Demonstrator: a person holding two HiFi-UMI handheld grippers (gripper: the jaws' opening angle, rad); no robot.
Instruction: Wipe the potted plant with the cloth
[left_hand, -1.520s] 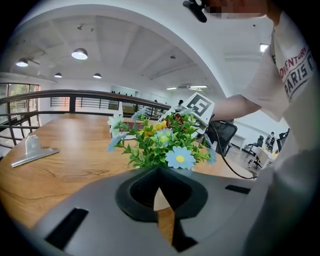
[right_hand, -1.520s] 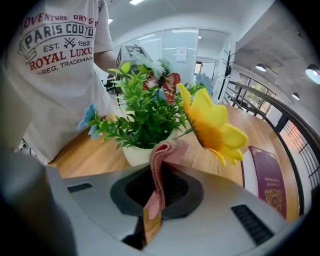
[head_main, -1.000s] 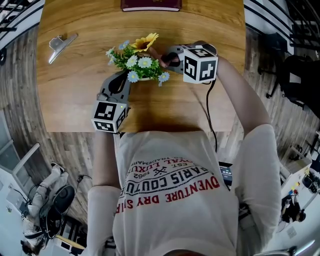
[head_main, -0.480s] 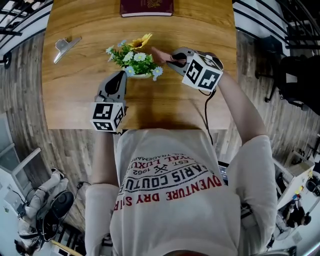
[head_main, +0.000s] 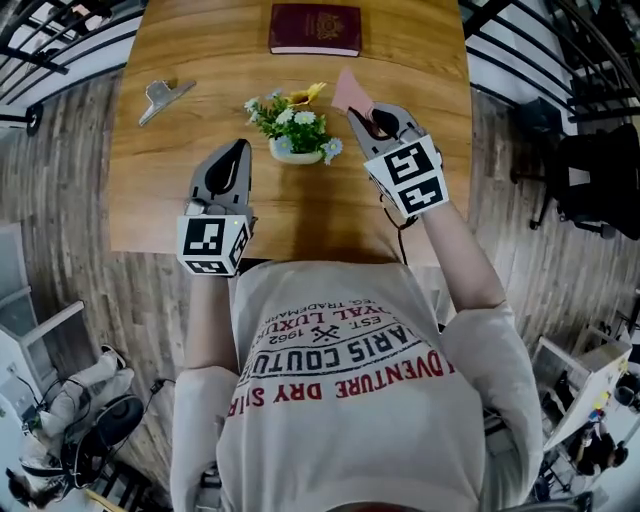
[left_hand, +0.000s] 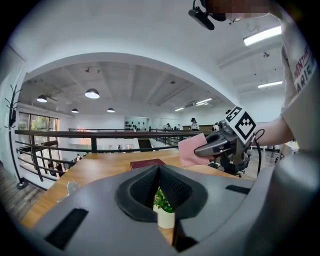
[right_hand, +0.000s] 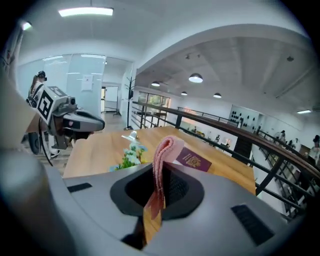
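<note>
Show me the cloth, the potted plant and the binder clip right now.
cloth (right_hand: 162, 155), right gripper view, middle of the folded strip.
potted plant (head_main: 292, 128), head view, the flowers.
binder clip (head_main: 162, 96), head view, its metal body.

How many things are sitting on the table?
3: the book at the far edge, the clip far left, the plant in the middle. Others may be hidden at the near edge.

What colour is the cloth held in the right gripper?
Pink; the cloth shows best in the right gripper view.

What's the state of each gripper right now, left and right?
Left gripper: closed, holding nothing.
Right gripper: closed on the pink cloth.
</note>
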